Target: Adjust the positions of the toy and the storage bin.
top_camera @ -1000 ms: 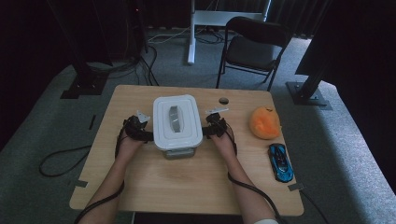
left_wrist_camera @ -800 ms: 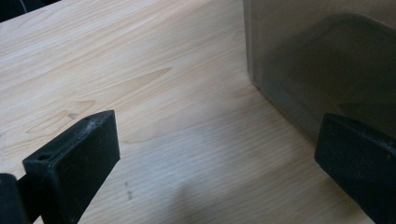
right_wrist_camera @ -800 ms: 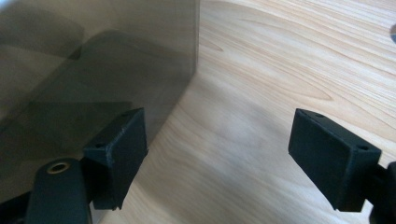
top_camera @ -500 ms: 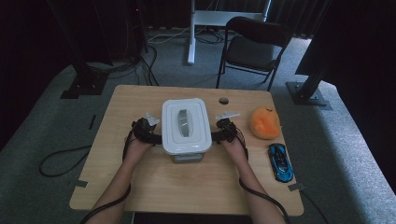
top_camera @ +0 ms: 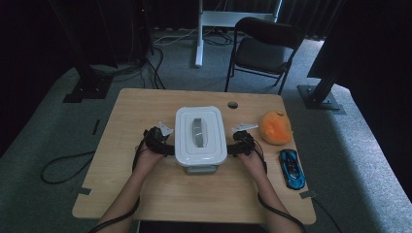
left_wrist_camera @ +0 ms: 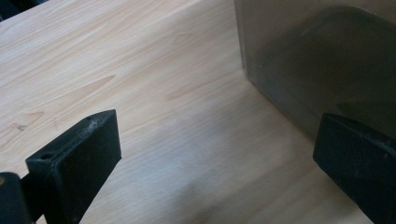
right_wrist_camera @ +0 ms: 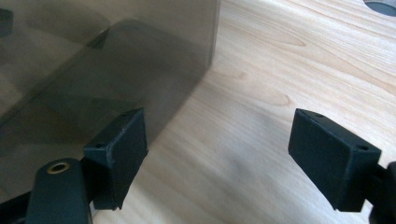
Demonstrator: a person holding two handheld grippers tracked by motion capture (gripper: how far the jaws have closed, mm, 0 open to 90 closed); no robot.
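Lidded white box (top_camera: pixel 200 136) farther right than before, flanked by left tool (top_camera: pixel 163 141) and right tool (top_camera: pixel 237 143), both wide open, empty.

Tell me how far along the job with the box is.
Done: both grippers flank the white-lidded box, the left gripper at its left wall, the right gripper at its right. In hand: each stands open with one jaw against the wall, nothing clamped. Left: the lid is still on; the orange toy and blue car lie untouched.

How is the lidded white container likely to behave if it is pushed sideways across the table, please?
The lidded white container looks rigid, with a broad flat base, so it should slide rather than tip. Its smooth translucent wall may be slippery on the wooden table.
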